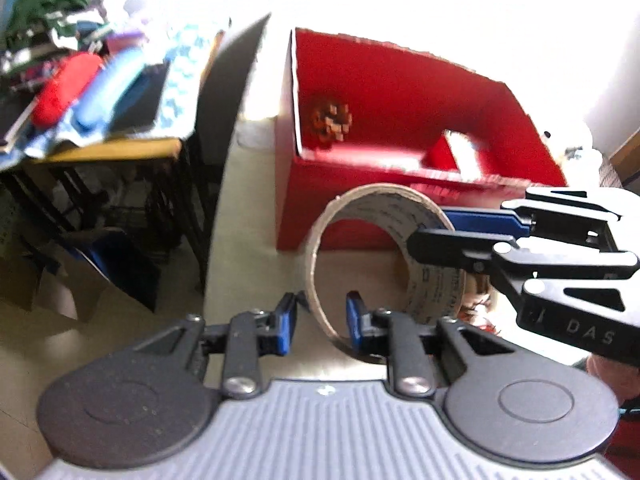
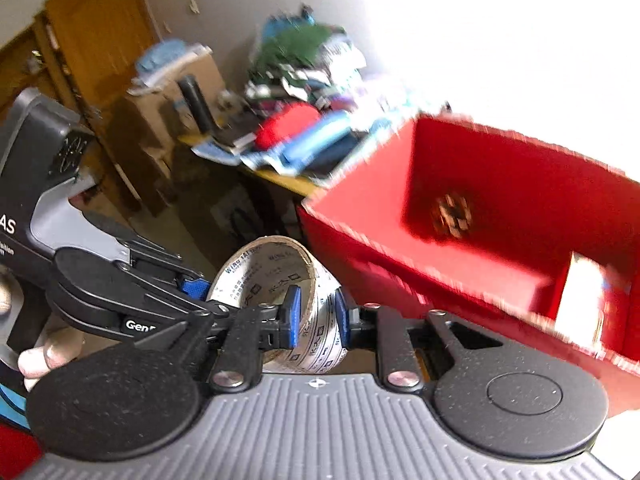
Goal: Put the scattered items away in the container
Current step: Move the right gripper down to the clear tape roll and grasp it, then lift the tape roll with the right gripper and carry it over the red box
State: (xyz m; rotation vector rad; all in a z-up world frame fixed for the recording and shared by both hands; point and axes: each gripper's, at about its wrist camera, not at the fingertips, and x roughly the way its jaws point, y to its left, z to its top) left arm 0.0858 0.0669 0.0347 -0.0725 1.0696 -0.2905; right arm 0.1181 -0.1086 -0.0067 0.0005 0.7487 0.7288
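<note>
A roll of beige packing tape (image 1: 360,248) is held upright in front of an open red box (image 1: 400,92). My left gripper (image 1: 320,316) straddles the roll's near wall with a visible gap at the pads, so it looks open. My right gripper (image 2: 316,316) is shut on the far wall of the tape roll (image 2: 276,276); it shows from the side in the left wrist view (image 1: 452,228). The red box (image 2: 500,200) holds a brown pine cone (image 1: 331,119) and a red and white packet (image 1: 456,152).
A cluttered side table (image 1: 100,148) with cloth and pouches stands left of the box. A dark chair back (image 1: 228,92) is between them. The beige tabletop (image 1: 248,264) lies under the roll. A wooden door (image 2: 96,36) is at the far left.
</note>
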